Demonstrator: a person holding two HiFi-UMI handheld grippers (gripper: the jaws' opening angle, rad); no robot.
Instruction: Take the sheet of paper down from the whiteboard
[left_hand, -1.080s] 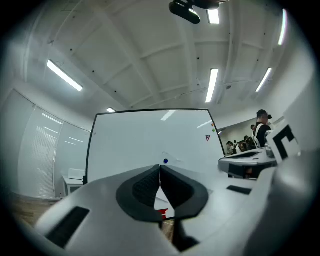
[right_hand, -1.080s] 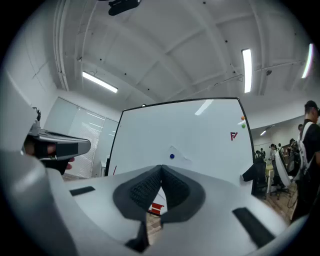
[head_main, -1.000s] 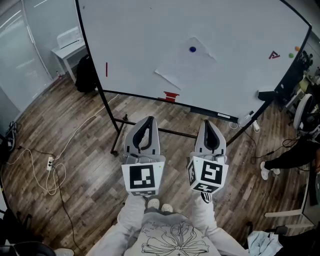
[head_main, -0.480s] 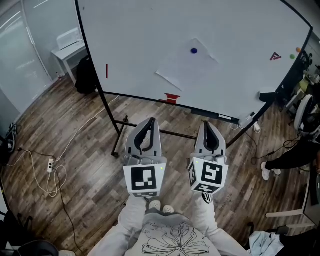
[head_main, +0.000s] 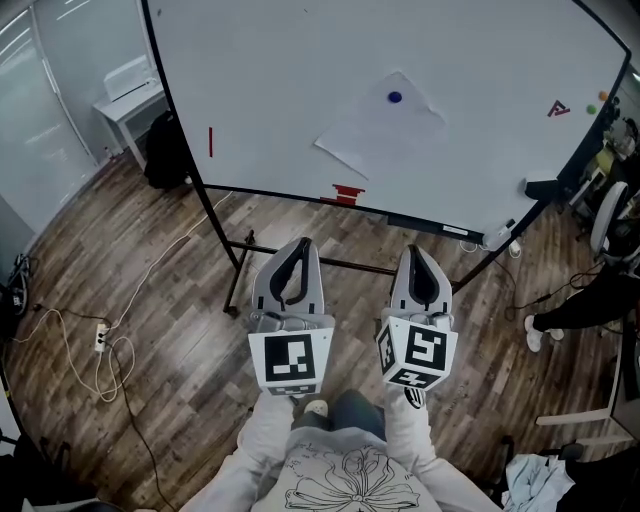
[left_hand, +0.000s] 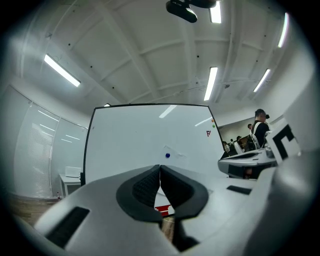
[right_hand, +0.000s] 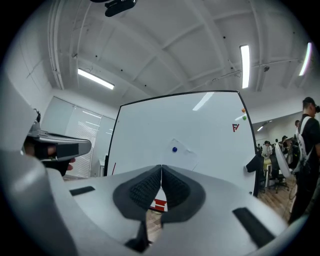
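At the head view, the whiteboard (head_main: 280, 70) is cut off at its top and right edges, and the person's hands are hidden beneath the marker cubes. The sheet of paper (head_main: 380, 130) is noted on the board right of centre, tilted, pinned by a blue magnet (head_main: 394, 98) near its upper corner. Its white edge is hard to separate from the white surface. The left gripper (head_main: 300, 243) and right gripper (head_main: 417, 250) are held side by side below the board's lower rail, well apart from the sheet. Both sets of tips are seen drawn to a point.

Left gripper view: the jaws are recorded pressed together, pad to pad, with nothing between them. The sheet is barely distinguishable; only the magnet is clearly made out, above the jaw tips. A red item (left_hand: 162, 208) at the board's lower edge is partly hidden behind the jaws.

Right gripper view: the jaws are likewise seen closed on nothing. The sheet's outline is faintly visible around the magnet, and its lower part is covered by the jaw tips. Neither gripper is touching the board or the sheet.
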